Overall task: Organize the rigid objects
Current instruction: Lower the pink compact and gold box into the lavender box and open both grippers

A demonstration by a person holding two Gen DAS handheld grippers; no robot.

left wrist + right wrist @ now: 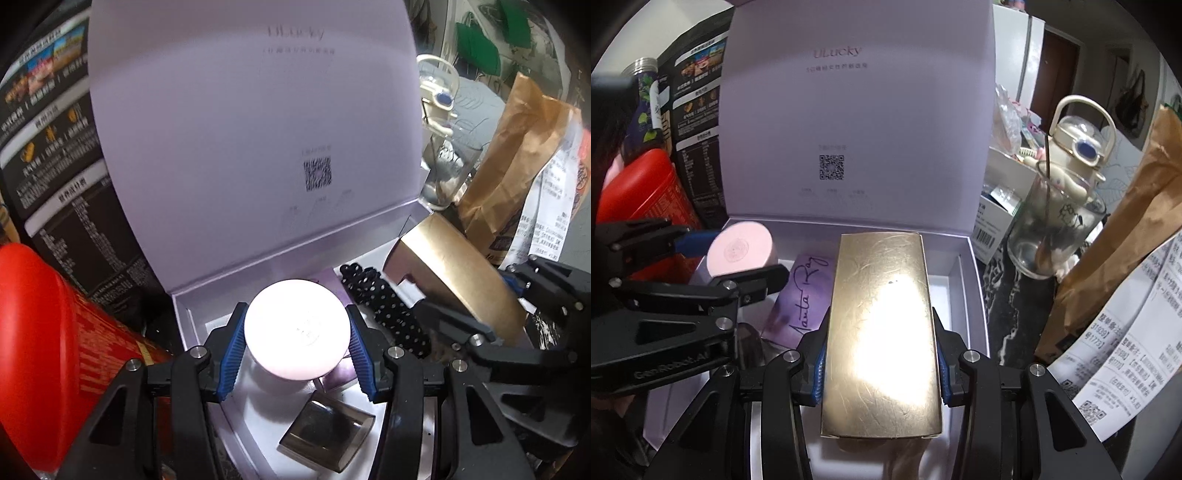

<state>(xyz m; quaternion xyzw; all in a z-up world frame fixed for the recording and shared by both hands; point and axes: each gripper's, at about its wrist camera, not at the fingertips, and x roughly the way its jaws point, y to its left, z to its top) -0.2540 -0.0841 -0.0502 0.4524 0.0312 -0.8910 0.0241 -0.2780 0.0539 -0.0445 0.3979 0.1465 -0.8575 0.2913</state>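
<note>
Mid-task, by the look of it: left gripper (pixel 297 345) pinching a pink round jar (pixel 296 328) by its sides, right gripper (pixel 881 363) clamped on a flat gold box (pixel 882 332) along its long edges – both carried over the open lilac gift box (pixel 975 254), neither set down yet. Already inside the gift box, below and just beside the jar: a purple card (pixel 805 295) signed in script (something like "Manta Ray"), a small silver case (pixel 327 435) under the left jaws, and a black dotted piece (pixel 384 310) off to their right. Left to do, probably – lowering jar and gold box into free spots, then closing the lid (pixel 857 110). Readable ahead of the right gripper: "ULucky" on the lid, a QR code beneath; smaller print too blurred. "GenRobot.AI" on the left gripper's arm.
</note>
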